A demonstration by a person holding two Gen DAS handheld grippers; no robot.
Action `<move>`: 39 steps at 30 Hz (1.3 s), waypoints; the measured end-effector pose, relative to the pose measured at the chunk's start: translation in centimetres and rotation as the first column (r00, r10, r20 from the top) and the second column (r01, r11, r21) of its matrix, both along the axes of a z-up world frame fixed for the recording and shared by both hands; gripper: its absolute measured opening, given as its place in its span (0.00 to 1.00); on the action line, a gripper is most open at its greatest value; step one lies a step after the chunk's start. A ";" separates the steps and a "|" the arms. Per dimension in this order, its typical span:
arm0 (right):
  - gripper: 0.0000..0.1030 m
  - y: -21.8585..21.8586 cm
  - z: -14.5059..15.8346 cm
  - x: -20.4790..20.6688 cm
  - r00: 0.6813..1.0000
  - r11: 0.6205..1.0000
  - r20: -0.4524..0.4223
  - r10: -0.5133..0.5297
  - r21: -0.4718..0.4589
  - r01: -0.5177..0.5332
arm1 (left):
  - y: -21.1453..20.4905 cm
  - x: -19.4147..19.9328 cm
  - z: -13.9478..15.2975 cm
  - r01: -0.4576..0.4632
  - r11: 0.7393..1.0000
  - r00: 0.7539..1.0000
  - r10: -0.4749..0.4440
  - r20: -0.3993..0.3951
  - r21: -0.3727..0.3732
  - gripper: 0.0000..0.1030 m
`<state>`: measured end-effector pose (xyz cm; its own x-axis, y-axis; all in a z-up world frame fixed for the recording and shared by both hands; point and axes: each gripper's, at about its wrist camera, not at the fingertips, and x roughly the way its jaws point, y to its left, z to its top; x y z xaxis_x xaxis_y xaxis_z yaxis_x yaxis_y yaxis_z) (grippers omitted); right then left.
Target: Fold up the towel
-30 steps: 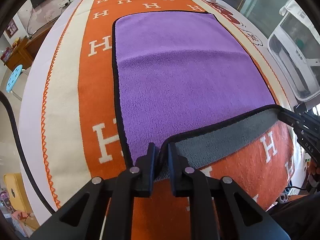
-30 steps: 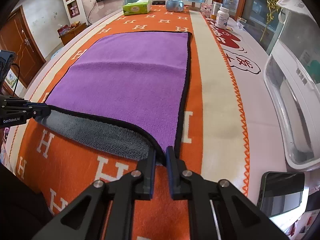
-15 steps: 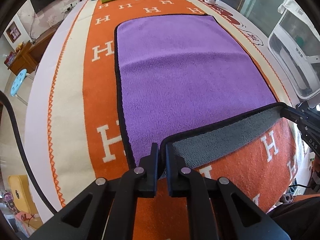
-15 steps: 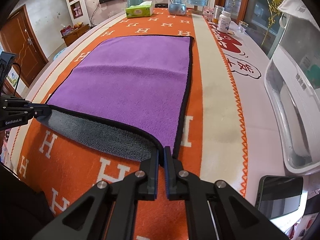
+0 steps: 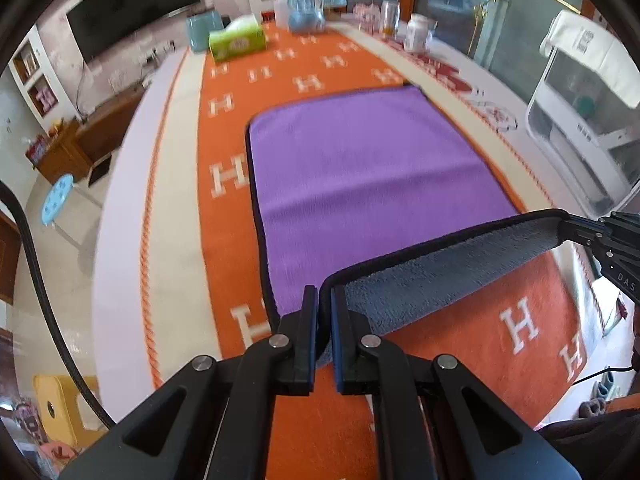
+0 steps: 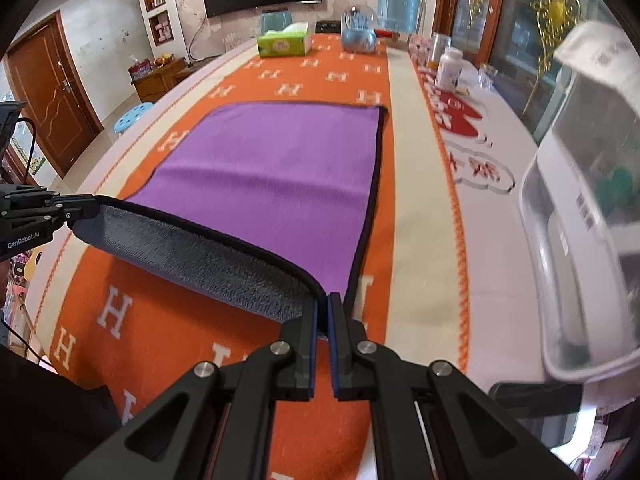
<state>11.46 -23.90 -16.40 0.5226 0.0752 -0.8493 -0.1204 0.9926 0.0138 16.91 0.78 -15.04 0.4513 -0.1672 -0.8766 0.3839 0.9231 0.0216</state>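
Observation:
A purple towel (image 5: 360,168) with black trim and a grey underside lies on the orange H-patterned tablecloth (image 5: 228,92); it also shows in the right wrist view (image 6: 272,176). My left gripper (image 5: 324,300) is shut on the near left corner. My right gripper (image 6: 323,308) is shut on the near right corner. Both hold the near edge lifted off the table, so the grey underside (image 6: 200,256) faces me. The far part of the towel lies flat. Each gripper shows in the other's view, the right (image 5: 600,236) and the left (image 6: 44,212).
A green tissue box (image 6: 285,42), a blue snow globe (image 6: 359,32) and bottles (image 6: 448,66) stand at the table's far end. A white plastic appliance (image 6: 580,208) stands along the right edge. A blue stool (image 5: 58,200) stands on the floor at left.
Both grippers have lifted the near edge of the towel higher and carried it towards the far end. More of the grey underside shows.

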 end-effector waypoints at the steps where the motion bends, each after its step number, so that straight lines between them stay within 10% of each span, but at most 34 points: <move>1: 0.04 -0.1 0.5 0.3 1.000 1.000 0.010 0.000 0.000 0.000 | -0.1 0.3 0.8 0.001 1.000 1.000 -0.001 0.019 -0.003 0.04; 21: 0.04 -1.8 7.5 10.3 0.962 0.999 0.272 -0.031 -0.010 0.035 | -1.4 10.3 8.4 -0.084 0.994 0.963 0.098 0.253 -0.065 0.03; 39: 0.04 -2.1 2.1 20.1 0.949 0.998 0.315 -0.033 -0.037 0.047 | -2.6 20.5 1.2 -0.168 0.982 0.967 0.181 0.178 -0.086 0.03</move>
<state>31.56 -26.00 -14.29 0.7650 0.0154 -0.6439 -0.0720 0.9955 -0.0617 37.40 -1.84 -13.88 0.6317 -0.1288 -0.7644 0.2118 0.9773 0.0104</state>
